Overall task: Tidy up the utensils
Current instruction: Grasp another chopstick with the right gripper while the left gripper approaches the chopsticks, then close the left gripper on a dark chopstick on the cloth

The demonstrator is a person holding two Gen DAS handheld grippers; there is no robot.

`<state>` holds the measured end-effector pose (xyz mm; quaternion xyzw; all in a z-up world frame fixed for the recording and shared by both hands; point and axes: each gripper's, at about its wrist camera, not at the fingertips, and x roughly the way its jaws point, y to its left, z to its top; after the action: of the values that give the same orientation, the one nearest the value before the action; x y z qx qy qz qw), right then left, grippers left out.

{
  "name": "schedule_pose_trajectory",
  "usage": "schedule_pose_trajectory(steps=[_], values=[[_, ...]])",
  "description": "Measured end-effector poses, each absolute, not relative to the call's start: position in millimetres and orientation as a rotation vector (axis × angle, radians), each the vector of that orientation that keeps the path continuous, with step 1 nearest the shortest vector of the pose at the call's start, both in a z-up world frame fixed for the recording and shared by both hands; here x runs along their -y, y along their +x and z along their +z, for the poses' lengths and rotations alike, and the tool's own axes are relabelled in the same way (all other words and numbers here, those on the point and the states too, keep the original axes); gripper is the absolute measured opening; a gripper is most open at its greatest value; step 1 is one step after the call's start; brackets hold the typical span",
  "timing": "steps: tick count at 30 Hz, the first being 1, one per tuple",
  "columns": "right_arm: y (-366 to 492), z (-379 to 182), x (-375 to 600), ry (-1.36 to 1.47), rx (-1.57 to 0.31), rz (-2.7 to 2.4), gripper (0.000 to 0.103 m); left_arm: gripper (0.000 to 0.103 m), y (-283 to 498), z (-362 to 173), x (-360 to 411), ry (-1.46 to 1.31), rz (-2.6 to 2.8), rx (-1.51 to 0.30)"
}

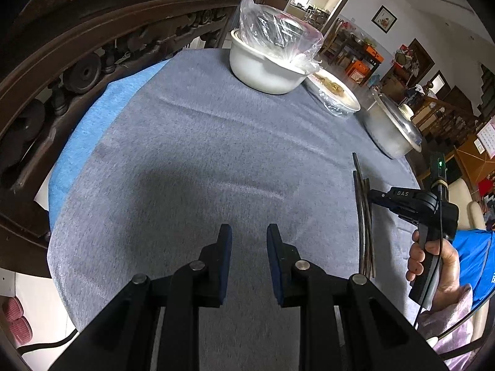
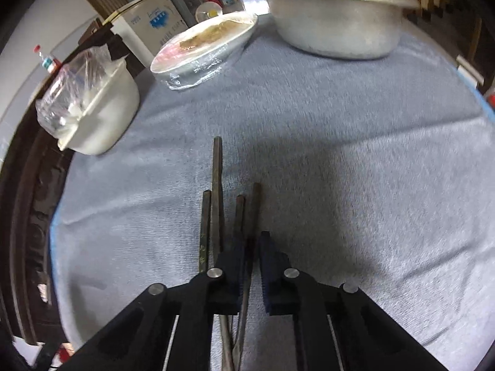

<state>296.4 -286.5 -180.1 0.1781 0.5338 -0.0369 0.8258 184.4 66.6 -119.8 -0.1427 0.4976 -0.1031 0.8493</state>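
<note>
Right gripper [image 2: 250,247] pinches one dark slender wooden chopstick [image 2: 249,213] from the bundle on the grey cloth-covered worktop [image 2: 340,154], presumably for sorting; left gripper [image 1: 249,238] hovers spread, empty.

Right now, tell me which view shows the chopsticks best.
The right wrist view: the dark chopsticks lie side by side on the grey cloth, four ends countable, one between the right gripper's jaws. The left wrist view shows them as a thin bundle at the right edge, partly crossed by that gripper.
</note>
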Motion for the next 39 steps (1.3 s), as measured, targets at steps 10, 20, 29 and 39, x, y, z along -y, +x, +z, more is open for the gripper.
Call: schedule_pose_trajectory(steps=[10,20,29,39], values=[[296.6,-176.8,321.9,0.258,-1.148,-0.182,0.007,0.023,206.5,-116.4,-51.5,-0.238,-0.244,-1.055],[310.7,-179.1,335.7,0.334,-1.193,-0.133,0.011,0.023,304.3,-113.2,43.6,-0.125,-0.491,-1.192],[299.4,-178.5,345.1,0.129,-1.236,-0.070,0.009,0.031,360.8,-132.0,142.1,-0.050,-0.580,-1.318],[282.0,-176.6,364.6,0.168,-1.236,0.019,0.009,0.031,402.1,-169.7,210.2,-0.029,-0.523,-1.447]])
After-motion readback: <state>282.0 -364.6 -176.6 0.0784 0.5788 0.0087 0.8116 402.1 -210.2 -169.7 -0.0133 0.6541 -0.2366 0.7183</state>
